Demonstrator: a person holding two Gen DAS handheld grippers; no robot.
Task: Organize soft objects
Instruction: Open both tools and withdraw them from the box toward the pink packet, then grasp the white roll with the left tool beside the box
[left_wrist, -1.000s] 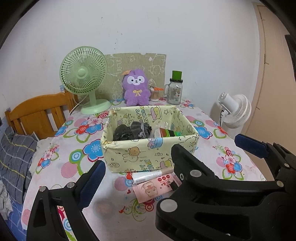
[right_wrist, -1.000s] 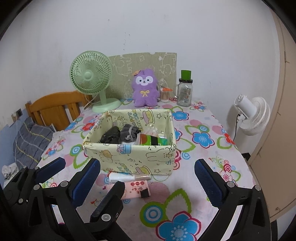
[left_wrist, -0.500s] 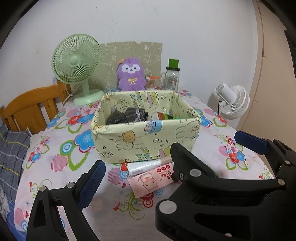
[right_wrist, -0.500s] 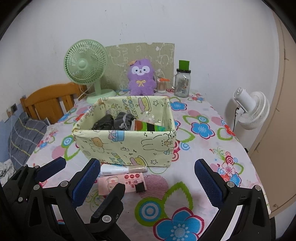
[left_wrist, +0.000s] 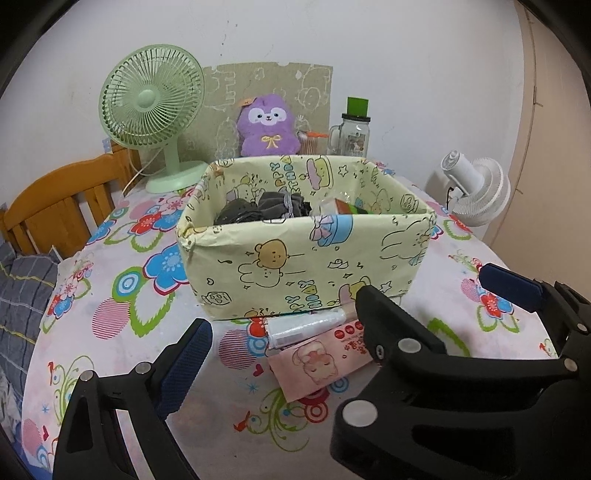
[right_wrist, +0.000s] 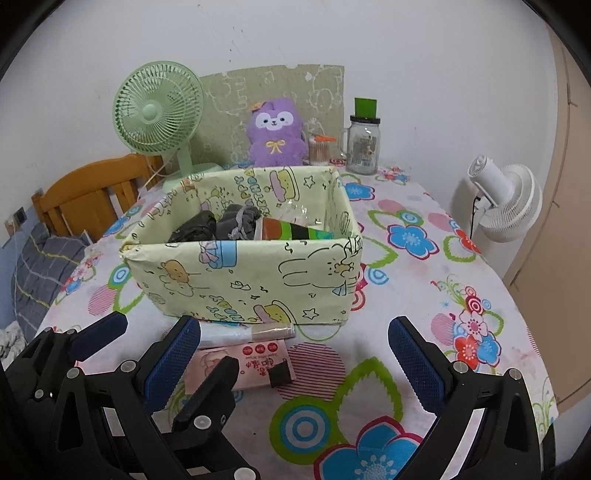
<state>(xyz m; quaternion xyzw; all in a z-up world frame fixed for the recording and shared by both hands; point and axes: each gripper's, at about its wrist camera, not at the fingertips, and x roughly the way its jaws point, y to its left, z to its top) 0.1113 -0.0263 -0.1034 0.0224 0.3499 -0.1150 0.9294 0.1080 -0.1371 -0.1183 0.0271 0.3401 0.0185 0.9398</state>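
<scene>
Hovering low over the flowered tablecloth (right_wrist: 424, 236), the left gripper (left_wrist: 343, 325) and the right gripper (right_wrist: 295, 354) both have their jaws spread wide and hold nothing. Just in front of them stands the pale yellow fabric box (right_wrist: 258, 280) with cartoon prints. Inside it lie dark grey soft items (right_wrist: 218, 225) and a striped green and orange piece (right_wrist: 295, 230). A pink tissue pack (right_wrist: 251, 363) and a white tube (right_wrist: 255, 332) lie on the cloth, touching the box's near wall. A purple plush toy (right_wrist: 277, 133) sits upright behind the box near the wall, between a green fan (right_wrist: 159, 110) and a glass jar (right_wrist: 364, 142).
</scene>
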